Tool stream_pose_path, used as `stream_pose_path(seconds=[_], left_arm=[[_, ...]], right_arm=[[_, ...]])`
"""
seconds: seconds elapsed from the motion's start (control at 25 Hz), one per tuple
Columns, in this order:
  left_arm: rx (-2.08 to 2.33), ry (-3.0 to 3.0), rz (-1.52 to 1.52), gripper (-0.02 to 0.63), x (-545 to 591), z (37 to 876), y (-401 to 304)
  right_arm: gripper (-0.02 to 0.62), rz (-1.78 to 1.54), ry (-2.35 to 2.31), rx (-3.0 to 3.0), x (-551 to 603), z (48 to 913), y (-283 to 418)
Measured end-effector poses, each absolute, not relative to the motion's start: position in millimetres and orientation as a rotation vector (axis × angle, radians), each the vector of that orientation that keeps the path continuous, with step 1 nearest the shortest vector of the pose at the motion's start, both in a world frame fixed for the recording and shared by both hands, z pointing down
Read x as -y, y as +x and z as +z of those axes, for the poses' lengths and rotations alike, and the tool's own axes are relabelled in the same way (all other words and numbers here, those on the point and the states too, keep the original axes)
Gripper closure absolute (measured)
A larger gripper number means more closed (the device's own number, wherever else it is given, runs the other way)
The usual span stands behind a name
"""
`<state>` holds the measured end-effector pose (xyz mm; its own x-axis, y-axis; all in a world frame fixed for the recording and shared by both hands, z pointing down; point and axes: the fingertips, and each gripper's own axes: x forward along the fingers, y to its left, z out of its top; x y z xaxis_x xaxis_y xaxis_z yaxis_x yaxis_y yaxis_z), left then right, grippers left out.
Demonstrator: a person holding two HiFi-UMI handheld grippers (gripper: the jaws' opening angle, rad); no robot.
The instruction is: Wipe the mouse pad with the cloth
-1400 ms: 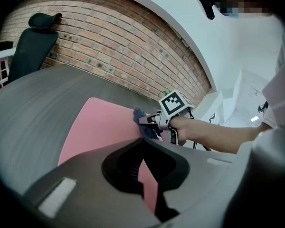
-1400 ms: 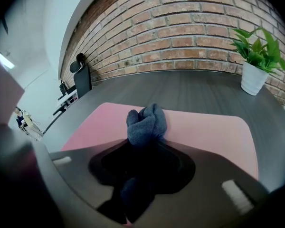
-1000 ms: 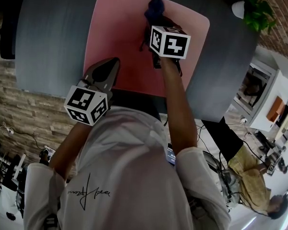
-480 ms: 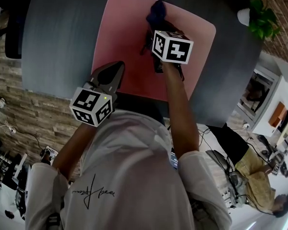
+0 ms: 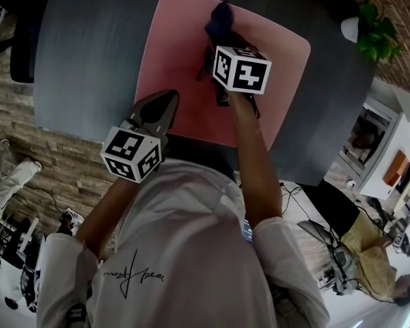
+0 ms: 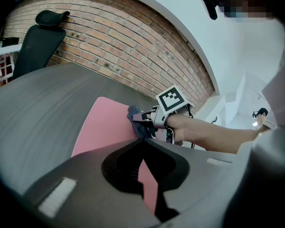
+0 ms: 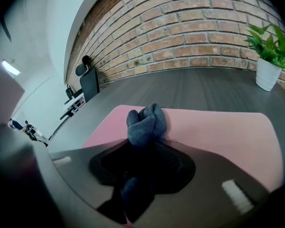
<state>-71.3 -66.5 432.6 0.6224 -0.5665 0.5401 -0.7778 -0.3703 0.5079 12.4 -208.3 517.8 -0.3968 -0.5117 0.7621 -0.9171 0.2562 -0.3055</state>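
Note:
A pink mouse pad [image 5: 184, 53] lies on the dark grey table [image 5: 89, 53]. My right gripper [image 5: 215, 39] is shut on a bunched dark blue cloth [image 5: 220, 17], which rests on the pad's far middle. In the right gripper view the cloth [image 7: 147, 121] bulges out past the closed jaws of the right gripper [image 7: 145, 144], over the pad [image 7: 218, 127]. My left gripper [image 5: 171, 96] is shut and empty, its tips on the pad's near left edge. From the left gripper [image 6: 143, 144] view, the cloth [image 6: 135, 115] and the pad [image 6: 102, 125] lie ahead.
A potted plant [image 5: 369, 20] in a white pot [image 7: 267, 74] stands at the table's far right. A black office chair [image 6: 38, 42] stands by the brick wall beyond the table. Another person [image 5: 369, 251] sits at lower right, off the table.
The head view has shifted slightly. Both grippers keep nearly the same places on the pad, and the cloth stays in the right gripper.

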Motion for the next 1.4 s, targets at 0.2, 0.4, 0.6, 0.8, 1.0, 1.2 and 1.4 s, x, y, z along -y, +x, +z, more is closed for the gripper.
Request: stream_pose_path(seconds=[0.2,0.4,0.6,0.8,1.0,1.2,1.4], left_arm=[[1.064,2.084,0.353,0.603,70,432,-78],[1.106,2.076,0.333,0.603,78,428,-88],[1.136,2.065,0.322,0.603,85,427,-98],[1.163,2.07,0.315,0.603,90,423,-104],[1.174,2.062,0.311,0.601,87,422,-108],[1.18,2.061,0.306,0.601,86,423,-108],[1.191,2.057,0.298,0.601,86,421,-111]], right_arm=[[0.457,1.05,1.299,2.021,210,518,-1],[0.457,1.064,1.292,2.037,212,517,-11],[0.46,1.075,1.283,2.05,211,517,-18],[0.46,1.081,1.261,2.069,209,517,-29],[0.46,1.071,1.216,2.092,202,516,-45],[0.46,1.057,1.166,2.12,194,516,-59],[0.46,1.05,1.135,2.127,186,516,-70]])
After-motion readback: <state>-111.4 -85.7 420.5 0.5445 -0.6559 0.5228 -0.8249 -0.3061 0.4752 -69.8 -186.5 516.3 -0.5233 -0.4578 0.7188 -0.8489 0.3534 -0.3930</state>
